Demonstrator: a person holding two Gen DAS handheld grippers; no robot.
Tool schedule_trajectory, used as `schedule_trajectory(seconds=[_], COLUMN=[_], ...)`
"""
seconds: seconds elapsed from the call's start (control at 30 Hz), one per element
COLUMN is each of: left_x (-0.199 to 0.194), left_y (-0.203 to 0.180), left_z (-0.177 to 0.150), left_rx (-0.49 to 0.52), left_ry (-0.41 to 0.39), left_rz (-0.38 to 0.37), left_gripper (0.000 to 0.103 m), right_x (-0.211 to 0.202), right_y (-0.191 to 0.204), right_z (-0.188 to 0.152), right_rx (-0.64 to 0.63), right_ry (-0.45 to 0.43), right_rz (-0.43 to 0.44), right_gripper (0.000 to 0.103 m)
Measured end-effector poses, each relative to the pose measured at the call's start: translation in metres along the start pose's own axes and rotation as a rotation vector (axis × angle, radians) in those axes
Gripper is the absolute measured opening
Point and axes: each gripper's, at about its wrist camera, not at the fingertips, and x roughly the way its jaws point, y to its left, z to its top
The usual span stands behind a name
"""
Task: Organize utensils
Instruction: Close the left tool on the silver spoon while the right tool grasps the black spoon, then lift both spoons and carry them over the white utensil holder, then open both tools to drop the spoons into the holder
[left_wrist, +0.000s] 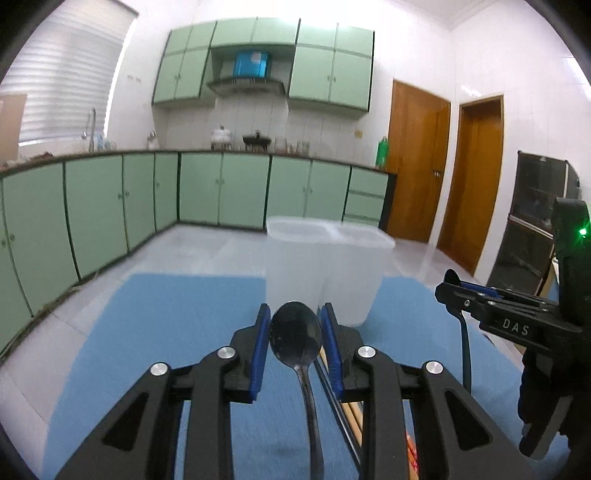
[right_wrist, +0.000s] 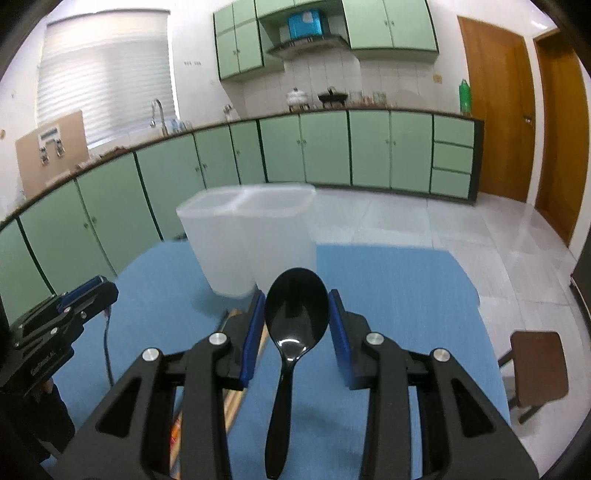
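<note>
- Spoons lie one between each pair of fingers: a dark metal spoon (left_wrist: 295, 336) in the left gripper (left_wrist: 295, 347), and a glossy black plastic spoon (right_wrist: 296, 308) in the right gripper (right_wrist: 296, 332).
- Both spoons point bowl forward and handle back toward the camera, seen above the blue worktop (left_wrist: 166, 332).
- Left fingers (left_wrist: 258, 350) stand narrowly apart beside the metal bowl; whether the blue pads press it I cannot tell.
- Right fingers (right_wrist: 341, 339) show a small gap on each side of the black bowl; where the handle is held is hidden.
- Wooden chopsticks (left_wrist: 352, 413) lie on the worktop under the left gripper's right side.
- Two translucent white plastic containers (left_wrist: 325, 266) stand upright, touching side by side, just ahead of both spoons.
- Green kitchen cabinets (right_wrist: 369, 147) line the far wall, and a brown stool (right_wrist: 537, 369) stands on the floor to the right.
</note>
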Motion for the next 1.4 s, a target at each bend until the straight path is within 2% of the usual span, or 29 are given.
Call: schedule_trajectory(seconds=[0.13,0.37,0.57,0.7,0.9,0.97,1.03,1.17,1.23,1.33,1.4], left_x=[-0.006,0.011,0.05,0.086,0.125,0.123,0.116,0.094,0.083,0.061,0.046], left_y=[0.005,0.0,-0.002,0.002,0.015,0.017,0.017,0.014,0.011,0.006,0.002], left_z=[0.028,0.106,0.152,0.151,0.124,0.119,0.118,0.115,0.112,0.101,0.085], left_rx=[-0.002,0.024,0.034,0.024,-0.008,-0.015,-0.016,-0.011,-0.009,-0.003,-0.004], left_ry=[-0.08,-0.248,-0.301,-0.249,-0.12,-0.106,-0.103,-0.081,-0.068,-0.017,0.049], left_rz=[-0.018,-0.049,-0.059,-0.058,-0.061,-0.061,-0.058,-0.048,-0.047,-0.031,-0.005], left_gripper=[0.027,0.027,0.027,0.027,0.028,0.028,0.03,0.04,0.045,0.052,0.056], right_x=[-0.006,0.016,0.05,0.081,0.107,0.106,0.099,0.076,0.063,0.039,0.025], right_y=[-0.006,-0.015,-0.022,-0.027,-0.03,-0.029,-0.032,-0.036,-0.035,-0.031,-0.027], right_z=[0.034,0.103,0.139,0.139,0.116,0.107,0.102,0.094,0.088,0.07,0.052], right_rx=[0.036,0.042,0.046,0.058,0.052,0.058,0.083,0.125,0.129,0.127,0.126], right_ry=[-0.095,-0.246,-0.31,-0.284,-0.178,-0.156,-0.139,-0.106,-0.083,-0.029,0.015], right_rz=[0.049,0.045,0.005,-0.015,-0.005,0.001,0.003,0.003,0.0,-0.01,0.002], right_gripper=[0.033,0.033,0.033,0.033,0.034,0.034,0.043,0.051,0.059,0.068,0.069])
